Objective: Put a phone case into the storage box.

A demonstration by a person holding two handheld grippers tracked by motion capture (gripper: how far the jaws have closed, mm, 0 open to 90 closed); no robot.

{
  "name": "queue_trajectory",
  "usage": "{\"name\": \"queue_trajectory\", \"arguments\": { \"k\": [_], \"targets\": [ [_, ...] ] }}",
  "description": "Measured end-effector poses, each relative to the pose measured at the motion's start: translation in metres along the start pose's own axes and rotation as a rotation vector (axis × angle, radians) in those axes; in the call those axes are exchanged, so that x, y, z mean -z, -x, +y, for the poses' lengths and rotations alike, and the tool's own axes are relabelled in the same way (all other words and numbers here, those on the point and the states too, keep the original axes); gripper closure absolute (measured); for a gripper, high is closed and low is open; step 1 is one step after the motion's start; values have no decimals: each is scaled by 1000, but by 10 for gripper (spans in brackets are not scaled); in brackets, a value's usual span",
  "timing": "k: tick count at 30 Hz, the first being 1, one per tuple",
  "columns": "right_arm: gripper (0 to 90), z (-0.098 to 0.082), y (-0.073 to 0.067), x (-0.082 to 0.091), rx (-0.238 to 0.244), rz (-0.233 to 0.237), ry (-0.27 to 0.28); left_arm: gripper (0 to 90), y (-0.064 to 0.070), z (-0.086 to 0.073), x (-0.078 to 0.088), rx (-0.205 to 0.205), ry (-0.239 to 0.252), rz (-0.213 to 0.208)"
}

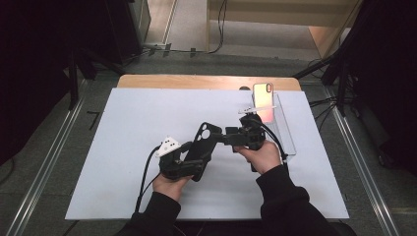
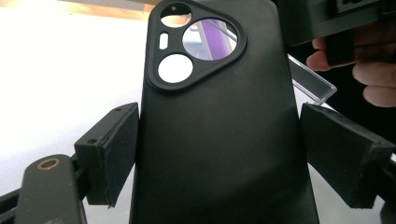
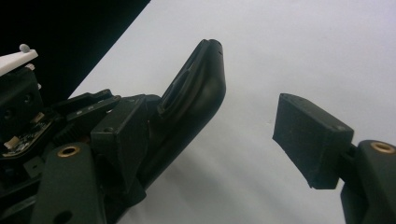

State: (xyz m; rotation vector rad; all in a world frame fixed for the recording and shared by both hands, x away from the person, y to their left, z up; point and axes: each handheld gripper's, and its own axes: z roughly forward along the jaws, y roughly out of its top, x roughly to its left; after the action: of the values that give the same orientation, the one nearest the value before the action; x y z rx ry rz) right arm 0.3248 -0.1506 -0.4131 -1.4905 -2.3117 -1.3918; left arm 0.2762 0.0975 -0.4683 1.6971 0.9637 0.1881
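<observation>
A black phone case (image 1: 202, 142) with a three-cornered camera cutout is held up off the white mat, tilted with its camera end up. My left gripper (image 1: 196, 156) is shut on it, its pads pressing the case's (image 2: 215, 140) two long sides in the left gripper view. My right gripper (image 1: 220, 136) reaches in from the right at the case's upper part and stands open. In the right gripper view the case's rounded top edge (image 3: 205, 79) lies against the left pad (image 3: 119, 140), while the other pad (image 3: 310, 140) stands well apart from it.
A phone (image 1: 263, 101) with a pinkish shiny back leans upright in a clear plastic stand (image 1: 285, 130) at the back right. The white mat (image 1: 123, 128) covers most of a wooden table (image 1: 196, 81). Dark stands and cables surround the table.
</observation>
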Motion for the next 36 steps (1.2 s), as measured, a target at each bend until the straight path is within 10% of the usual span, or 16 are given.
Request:
{"name": "queue_trajectory", "arguments": {
  "k": [7,16,23,36],
  "targets": [
    [293,5,-1,-11,-21,15,-12,153,2,-2,0,-8,4,-8],
    [622,14,5,-15,-146,82,-77,153,4,-6,-2,7,6,-12],
    [712,16,6,-12,-204,139,-76,149,5,-7,-3,7,6,-24],
    [763,20,-1,-6,-188,181,-83,139,9,-5,-4,-20,1,-33]
  ]
}}
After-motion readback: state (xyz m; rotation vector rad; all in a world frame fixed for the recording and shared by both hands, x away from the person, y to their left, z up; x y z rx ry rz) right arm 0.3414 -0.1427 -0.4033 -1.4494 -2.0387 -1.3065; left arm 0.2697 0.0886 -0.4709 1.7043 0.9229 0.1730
